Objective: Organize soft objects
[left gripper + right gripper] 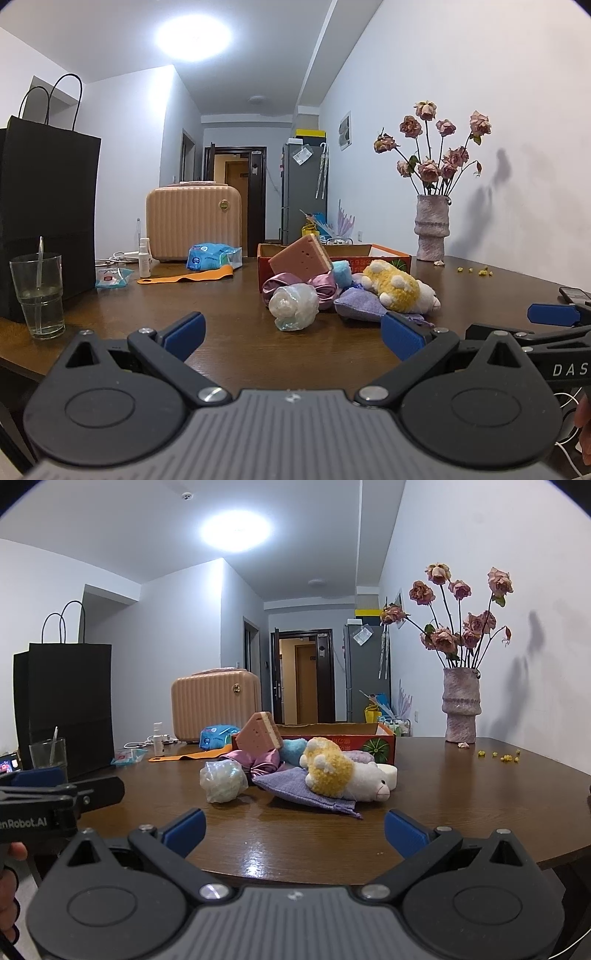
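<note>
White capitals "DAS" stand on the black body of the right hand-held gripper (554, 321), at the right edge of the left wrist view, where the word is cut off by the frame. White lettering ending "nRobot.AI" runs along the black body of the left hand-held gripper (37, 779), at the left edge of the right wrist view, its start cut off. Yellow characters on the red side of the cardboard box (373, 744), ahead of both, are too small to read, as is the print on the blue packet (207, 256).
</note>
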Tool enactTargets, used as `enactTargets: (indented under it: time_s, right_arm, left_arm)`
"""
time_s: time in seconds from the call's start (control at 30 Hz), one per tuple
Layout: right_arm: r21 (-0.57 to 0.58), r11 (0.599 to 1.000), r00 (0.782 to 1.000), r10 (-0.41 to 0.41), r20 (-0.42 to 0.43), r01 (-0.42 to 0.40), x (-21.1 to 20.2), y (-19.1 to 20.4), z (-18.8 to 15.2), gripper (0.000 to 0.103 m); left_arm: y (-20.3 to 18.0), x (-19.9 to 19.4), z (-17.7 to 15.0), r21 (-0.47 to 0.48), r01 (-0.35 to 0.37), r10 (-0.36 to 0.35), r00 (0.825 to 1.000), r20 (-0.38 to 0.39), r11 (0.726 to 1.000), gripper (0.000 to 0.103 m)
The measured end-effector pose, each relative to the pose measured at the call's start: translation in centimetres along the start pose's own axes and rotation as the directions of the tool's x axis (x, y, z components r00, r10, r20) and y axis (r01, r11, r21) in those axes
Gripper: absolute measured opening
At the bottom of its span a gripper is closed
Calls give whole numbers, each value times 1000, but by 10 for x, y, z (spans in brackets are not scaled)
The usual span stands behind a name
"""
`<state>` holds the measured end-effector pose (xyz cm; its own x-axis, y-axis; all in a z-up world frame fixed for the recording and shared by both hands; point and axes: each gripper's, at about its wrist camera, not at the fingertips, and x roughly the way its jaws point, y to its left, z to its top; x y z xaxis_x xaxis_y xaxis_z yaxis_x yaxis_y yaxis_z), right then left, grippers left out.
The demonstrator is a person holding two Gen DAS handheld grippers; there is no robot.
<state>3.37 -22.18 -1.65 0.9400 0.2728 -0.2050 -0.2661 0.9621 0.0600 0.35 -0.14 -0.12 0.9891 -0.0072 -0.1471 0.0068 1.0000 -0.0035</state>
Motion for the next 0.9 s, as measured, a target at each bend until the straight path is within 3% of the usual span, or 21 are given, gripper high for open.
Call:
enactTargets:
  time_s: [0.9]
  right_arm:
    - [-5, 1000, 1000, -3, 3, 3, 2, 3, -1, 103]
  left_arm:
    - [0, 2, 0, 5, 4, -4, 1000, -5, 1000, 103]
